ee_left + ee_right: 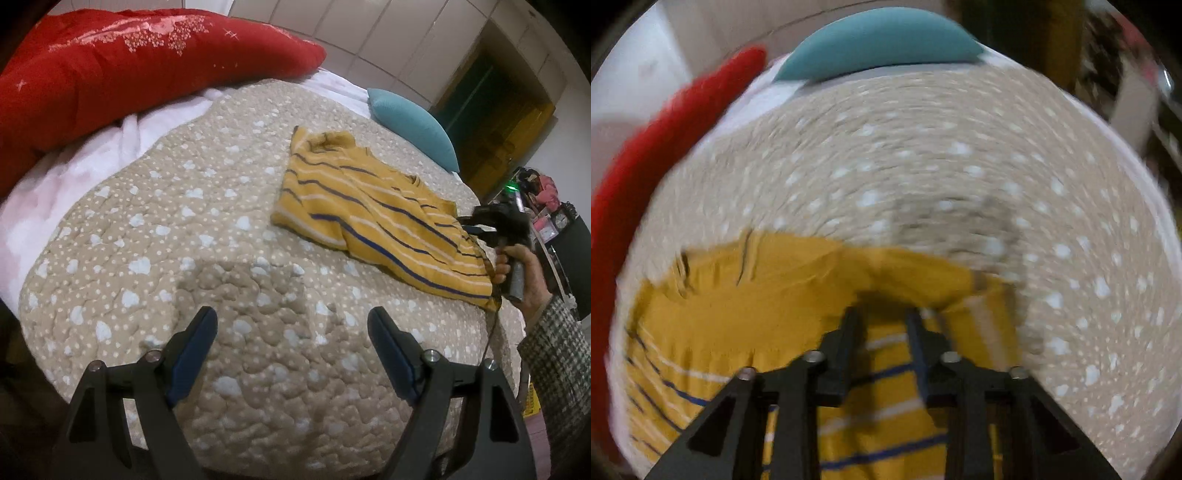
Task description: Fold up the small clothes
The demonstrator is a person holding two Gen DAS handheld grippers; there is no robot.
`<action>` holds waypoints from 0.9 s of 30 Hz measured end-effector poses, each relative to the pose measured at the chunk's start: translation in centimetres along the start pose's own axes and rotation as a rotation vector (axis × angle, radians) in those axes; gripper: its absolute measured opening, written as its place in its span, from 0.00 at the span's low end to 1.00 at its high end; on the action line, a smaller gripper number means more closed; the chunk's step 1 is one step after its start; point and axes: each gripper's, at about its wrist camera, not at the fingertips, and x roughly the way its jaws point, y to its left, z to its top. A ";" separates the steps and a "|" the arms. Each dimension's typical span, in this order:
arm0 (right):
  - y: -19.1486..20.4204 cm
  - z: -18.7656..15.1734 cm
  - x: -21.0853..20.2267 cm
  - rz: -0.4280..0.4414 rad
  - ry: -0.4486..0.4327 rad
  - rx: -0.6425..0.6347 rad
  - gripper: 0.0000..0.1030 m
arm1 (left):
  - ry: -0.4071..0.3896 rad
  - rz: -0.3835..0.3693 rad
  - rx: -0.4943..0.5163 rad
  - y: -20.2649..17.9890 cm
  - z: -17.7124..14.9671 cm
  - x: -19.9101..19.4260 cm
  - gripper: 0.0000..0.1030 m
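A small yellow shirt with blue and white stripes (373, 218) lies on the beige quilt, to the right of centre in the left wrist view. My left gripper (291, 328) is open and empty, above bare quilt, well short of the shirt. My right gripper (476, 229) is at the shirt's right edge, held by a hand. In the blurred right wrist view my right gripper (882, 314) has its fingers close together on a lifted fold of the shirt (768, 306).
A beige quilt with pale spots (166, 221) covers the bed. A red pillow (122, 62) lies at the back left and a teal cushion (413, 125) at the back right. Cluttered shelves (546, 218) stand beyond the bed's right edge.
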 end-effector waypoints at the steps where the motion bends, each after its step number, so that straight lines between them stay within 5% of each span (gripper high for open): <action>1: -0.2 -0.2 -1.1 -0.004 -0.018 0.004 0.29 | -0.001 0.005 0.002 -0.1 0.0 -0.1 0.80; 3: -0.4 -1.3 -3.7 -0.012 -0.069 -0.035 0.45 | -0.002 0.012 0.003 -0.4 -0.2 -0.4 0.80; 7: -2.2 -4.3 -7.4 0.079 -0.079 -0.081 0.61 | 0.018 0.010 0.021 -1.8 -0.9 0.0 0.80; 16: -6.9 -11.4 -6.8 0.284 0.035 0.025 0.69 | 0.063 -0.022 0.115 -6.6 -2.4 0.6 0.80; 17: -6.8 -11.9 -6.1 0.315 0.040 0.027 0.66 | 0.064 -0.017 0.124 -6.9 -2.5 0.5 0.80; 19: -6.0 -12.5 -5.5 0.360 0.065 0.008 0.13 | 0.061 0.001 0.136 -7.1 -2.6 0.0 0.80; 22: -6.3 -12.3 -7.4 0.364 0.046 -0.036 0.09 | 0.034 0.035 0.124 -6.4 -2.0 -1.0 0.80; 27: -9.2 -11.4 -8.9 0.099 0.015 -0.075 0.09 | 0.034 0.067 0.029 -3.6 -1.2 -0.3 0.80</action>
